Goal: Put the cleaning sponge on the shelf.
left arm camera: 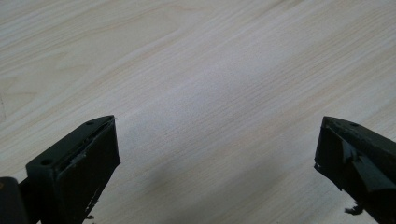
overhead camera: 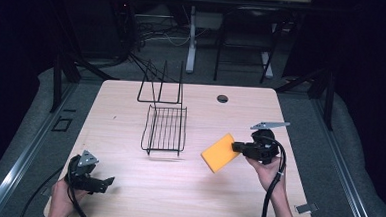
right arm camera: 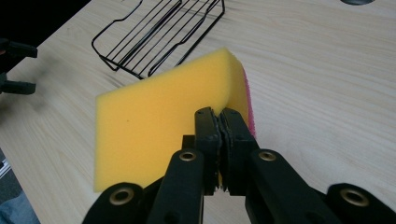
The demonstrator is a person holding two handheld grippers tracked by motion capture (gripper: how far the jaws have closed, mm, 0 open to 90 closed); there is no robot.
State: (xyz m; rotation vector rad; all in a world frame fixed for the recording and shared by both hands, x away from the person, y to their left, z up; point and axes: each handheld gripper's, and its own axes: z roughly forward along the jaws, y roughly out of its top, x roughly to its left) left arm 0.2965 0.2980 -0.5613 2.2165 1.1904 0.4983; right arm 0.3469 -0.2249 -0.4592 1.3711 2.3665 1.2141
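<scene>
Our left gripper [overhead camera: 108,182] sits low near us with its jaws wide apart. Our right gripper [overhead camera: 235,147] is lifted up, its jaws squeezed tight together, pointing toward the left.

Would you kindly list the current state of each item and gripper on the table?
sponge: clamped at one edge, lifted off the table, tilted.
right gripper: shut on the sponge.
left gripper: open, nothing between the jaws, low over the bare table.
wire basket: empty, lying flat.
wire frame: upright, behind the basket.
</scene>
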